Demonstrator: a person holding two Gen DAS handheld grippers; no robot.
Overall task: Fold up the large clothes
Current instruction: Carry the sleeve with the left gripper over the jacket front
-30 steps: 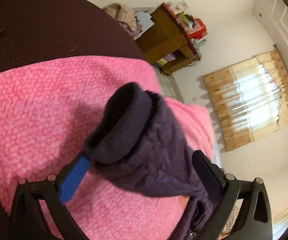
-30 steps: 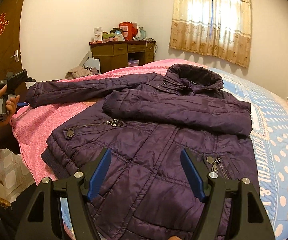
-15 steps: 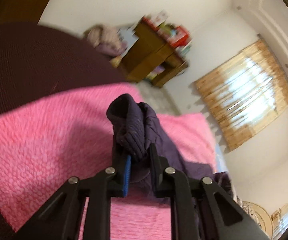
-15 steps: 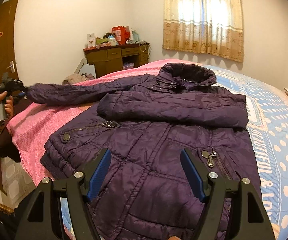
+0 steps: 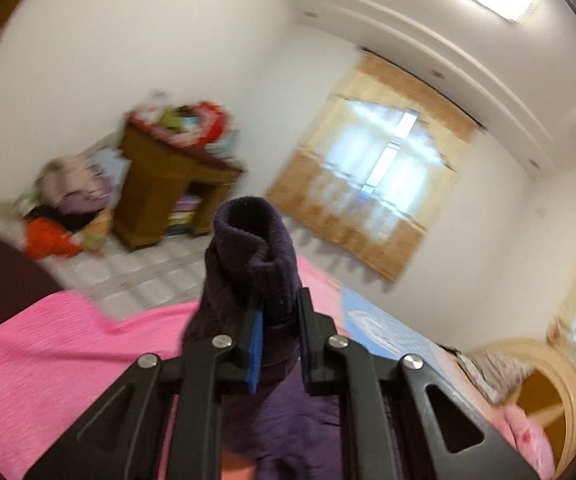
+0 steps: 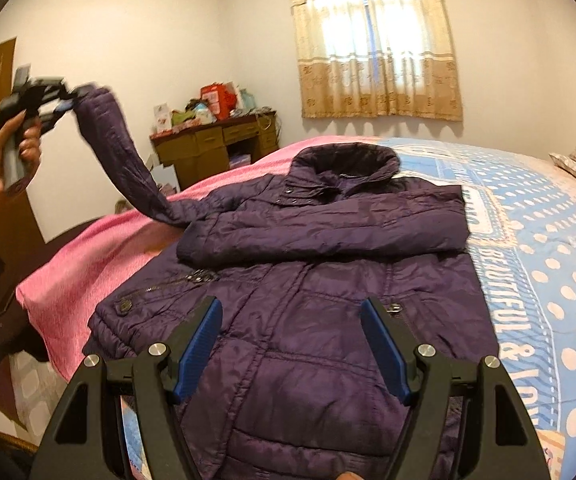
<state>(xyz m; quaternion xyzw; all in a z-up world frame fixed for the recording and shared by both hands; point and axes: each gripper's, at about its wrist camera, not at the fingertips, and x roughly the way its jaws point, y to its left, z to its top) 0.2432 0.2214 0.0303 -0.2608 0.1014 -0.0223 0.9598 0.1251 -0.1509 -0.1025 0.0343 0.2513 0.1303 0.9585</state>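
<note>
A quilted purple jacket (image 6: 307, 320) of shiny, stitched nylon lies front-up across the bed (image 6: 547, 280), its hem toward the near edge and its stand-up collar (image 6: 343, 160) toward the far edge. 1 sleeve (image 6: 319, 236) is folded flat across the chest; the other sleeve (image 6: 124, 148) rises off the bed's left edge in a slack curve. Its ribbed knit cuff (image 5: 252, 256), a soft rolled tube, is pinched between the blue ridged pads of the left gripper (image 5: 280, 320), whose jaws grip it tightly. A hand (image 6: 4, 160) holds that gripper high at the left of the right wrist view. A fuzzy pink blanket (image 6: 100, 252) covers the bed's left edge; a blue cover (image 6: 547, 240) with pale dots and printed letters covers the right side. The right gripper (image 6: 291, 344) hovers over the jacket's lower front, its jaws wide apart with nothing between them.

Compared with 1 second ago, the left jaws have closed from wide open onto the cuff, and the sleeve, then lying stretched along the pink blanket, is now lifted well above it. The right gripper's spread is unchanged.
</note>
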